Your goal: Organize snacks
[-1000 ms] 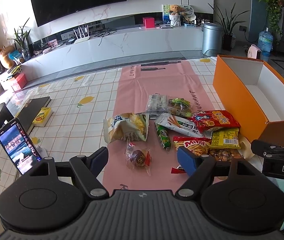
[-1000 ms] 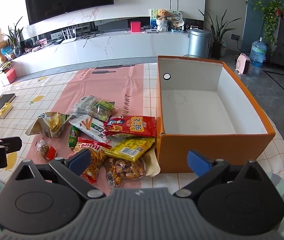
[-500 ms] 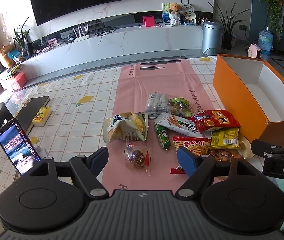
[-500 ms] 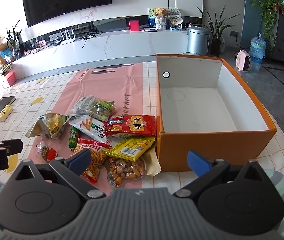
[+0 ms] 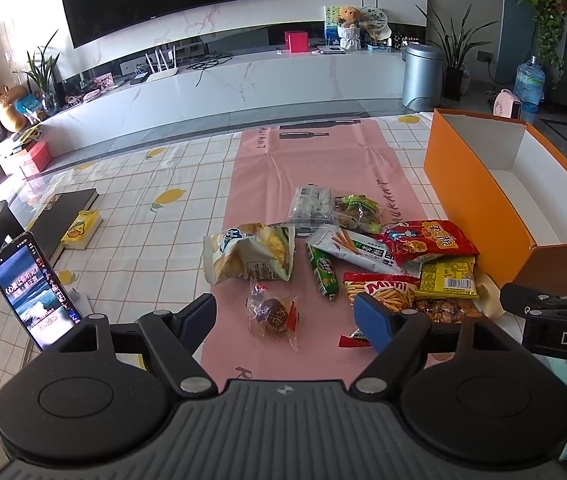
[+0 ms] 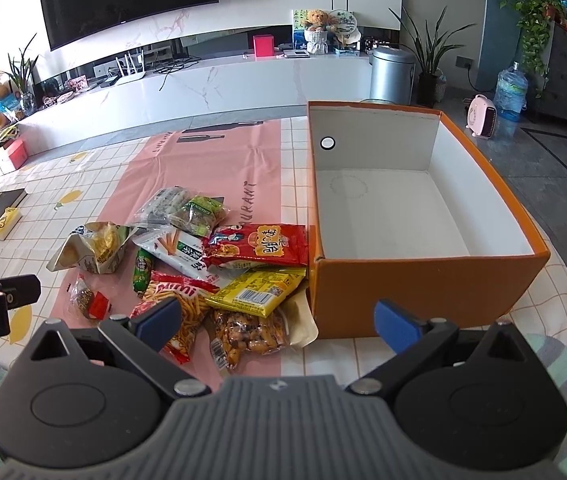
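- Since nothing is in it yet, the orange box (image 6: 423, 276) sets the direction: right half of the right wrist view, long axis running from bottom centre toward the upper middle, open top, white floor bare.
- Snack pile (image 6: 219, 256) sits lower left of centre in that view, on the pink runner (image 6: 211, 168); the red packet (image 6: 259, 244) and yellow packet (image 6: 255, 290) lie against the box's left wall.
- Right gripper (image 6: 279, 320): jaws spread wide, holding nothing, low over the nut bag (image 6: 249, 334). My read is it's the nearer one to both pile and box.
- Left gripper (image 5: 287, 316): also released and empty, straddling the small wrapped bun (image 5: 271, 314) at bottom centre of its view; the chip bag (image 5: 249, 258) is just beyond.
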`<state>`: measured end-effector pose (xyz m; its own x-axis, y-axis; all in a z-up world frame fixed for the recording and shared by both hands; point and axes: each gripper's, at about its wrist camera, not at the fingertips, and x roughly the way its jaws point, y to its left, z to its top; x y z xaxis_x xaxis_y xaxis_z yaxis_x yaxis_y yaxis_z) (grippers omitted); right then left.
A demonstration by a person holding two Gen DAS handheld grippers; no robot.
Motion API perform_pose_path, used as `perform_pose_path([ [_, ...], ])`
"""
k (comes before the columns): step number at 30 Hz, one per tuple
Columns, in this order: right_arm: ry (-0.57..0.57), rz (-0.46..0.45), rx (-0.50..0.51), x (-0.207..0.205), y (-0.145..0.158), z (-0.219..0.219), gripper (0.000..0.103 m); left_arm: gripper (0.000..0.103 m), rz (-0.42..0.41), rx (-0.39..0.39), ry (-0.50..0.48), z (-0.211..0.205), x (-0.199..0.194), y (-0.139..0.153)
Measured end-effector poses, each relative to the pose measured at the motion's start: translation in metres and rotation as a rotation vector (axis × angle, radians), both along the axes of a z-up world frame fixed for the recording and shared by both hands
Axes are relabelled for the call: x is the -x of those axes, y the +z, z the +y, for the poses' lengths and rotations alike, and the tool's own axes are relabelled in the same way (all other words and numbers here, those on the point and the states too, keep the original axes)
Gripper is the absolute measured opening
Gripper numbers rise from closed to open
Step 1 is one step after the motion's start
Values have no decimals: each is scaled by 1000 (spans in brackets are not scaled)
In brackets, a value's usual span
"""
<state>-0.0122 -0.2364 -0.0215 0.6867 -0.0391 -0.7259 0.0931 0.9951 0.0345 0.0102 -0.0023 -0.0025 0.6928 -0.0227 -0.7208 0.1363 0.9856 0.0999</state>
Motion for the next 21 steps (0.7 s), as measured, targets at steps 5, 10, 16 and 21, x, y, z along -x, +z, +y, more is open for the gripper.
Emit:
perform_pose_path([
  [5, -2, 7, 1, -1, -1, 0, 99, 92, 4, 3, -1, 0, 0, -1],
  [10, -4, 8, 1, -1, -2, 0, 99, 92, 7, 8, -5, 0, 1, -2],
  [16, -1, 13, -1, -2, -3, 1, 99, 92, 19, 14, -25, 2, 0, 0],
  [21, 8, 8, -32, -2, -5, 0, 99, 82, 40, 36, -42, 8, -2, 0],
])
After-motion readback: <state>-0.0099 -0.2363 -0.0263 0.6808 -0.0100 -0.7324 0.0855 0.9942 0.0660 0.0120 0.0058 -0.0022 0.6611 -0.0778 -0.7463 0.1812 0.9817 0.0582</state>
